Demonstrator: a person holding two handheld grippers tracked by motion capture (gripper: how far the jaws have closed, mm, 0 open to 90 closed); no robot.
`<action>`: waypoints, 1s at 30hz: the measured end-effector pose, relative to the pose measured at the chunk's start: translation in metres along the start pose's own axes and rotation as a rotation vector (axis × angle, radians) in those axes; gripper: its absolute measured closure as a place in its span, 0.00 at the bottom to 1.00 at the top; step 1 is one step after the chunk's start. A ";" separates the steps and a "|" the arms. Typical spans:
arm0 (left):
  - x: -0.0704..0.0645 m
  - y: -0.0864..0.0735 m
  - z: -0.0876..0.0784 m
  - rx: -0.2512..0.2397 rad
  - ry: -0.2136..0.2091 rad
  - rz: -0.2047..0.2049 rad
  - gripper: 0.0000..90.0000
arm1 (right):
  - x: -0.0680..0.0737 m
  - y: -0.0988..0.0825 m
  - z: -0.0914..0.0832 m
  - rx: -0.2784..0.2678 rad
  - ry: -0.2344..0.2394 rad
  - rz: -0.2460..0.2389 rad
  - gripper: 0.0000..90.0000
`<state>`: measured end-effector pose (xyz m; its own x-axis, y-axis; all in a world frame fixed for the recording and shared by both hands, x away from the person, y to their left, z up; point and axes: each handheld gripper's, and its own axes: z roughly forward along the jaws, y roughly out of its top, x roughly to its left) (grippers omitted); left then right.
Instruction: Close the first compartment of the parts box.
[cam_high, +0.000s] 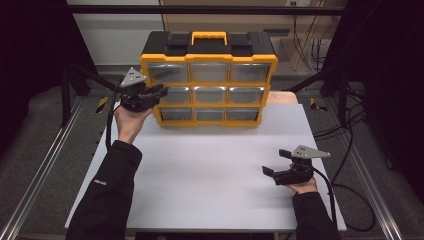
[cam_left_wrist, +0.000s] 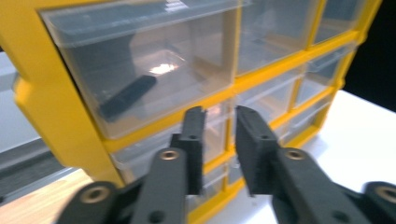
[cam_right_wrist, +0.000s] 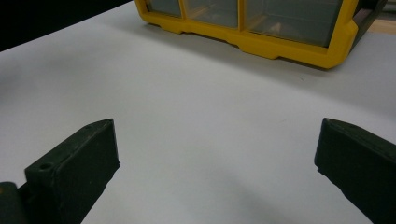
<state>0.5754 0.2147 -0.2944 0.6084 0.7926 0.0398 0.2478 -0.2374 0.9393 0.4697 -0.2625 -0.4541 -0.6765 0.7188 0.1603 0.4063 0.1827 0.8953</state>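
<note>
A yellow and black drawer organizer (cam_high: 209, 58) with several clear drawers stands at the back of the white table (cam_high: 210, 170). My left gripper (cam_high: 162, 91) is up against its left column, at the middle row. In the left gripper view the gripper (cam_left_wrist: 220, 121) has its jaws a narrow gap apart in front of the middle-left drawer (cam_left_wrist: 140, 156), and nothing shows between them. The top-left drawer (cam_left_wrist: 140, 65) holds a small dark bar (cam_left_wrist: 128, 95). My right gripper (cam_high: 275, 161) rests low over the table's front right, jaws wide apart and empty, as the right gripper view (cam_right_wrist: 217, 149) shows too.
The organizer's yellow base (cam_right_wrist: 280, 46) lies ahead in the right gripper view, across bare white tabletop (cam_right_wrist: 196, 102). A wooden surface (cam_high: 285, 97) shows behind the organizer's right side. Cables (cam_high: 350, 150) trail over the floor at the right, and metal rails (cam_high: 45, 170) run along both sides.
</note>
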 end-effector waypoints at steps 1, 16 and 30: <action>-0.001 -0.002 -0.001 0.000 -0.004 0.001 0.71 | 0.000 0.000 0.000 0.001 0.001 -0.001 0.00; -0.011 -0.030 -0.016 -0.007 -0.066 -0.067 0.18 | 0.000 0.000 0.001 0.002 -0.001 -0.005 0.00; -0.021 -0.056 -0.029 -0.048 -0.132 -0.082 0.00 | 0.001 0.000 0.000 0.001 -0.001 -0.003 0.00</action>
<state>0.5268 0.2280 -0.3376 0.6824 0.7266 -0.0795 0.2661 -0.1456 0.9529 0.4694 -0.2617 -0.4542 -0.6771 0.7187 0.1578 0.4049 0.1849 0.8955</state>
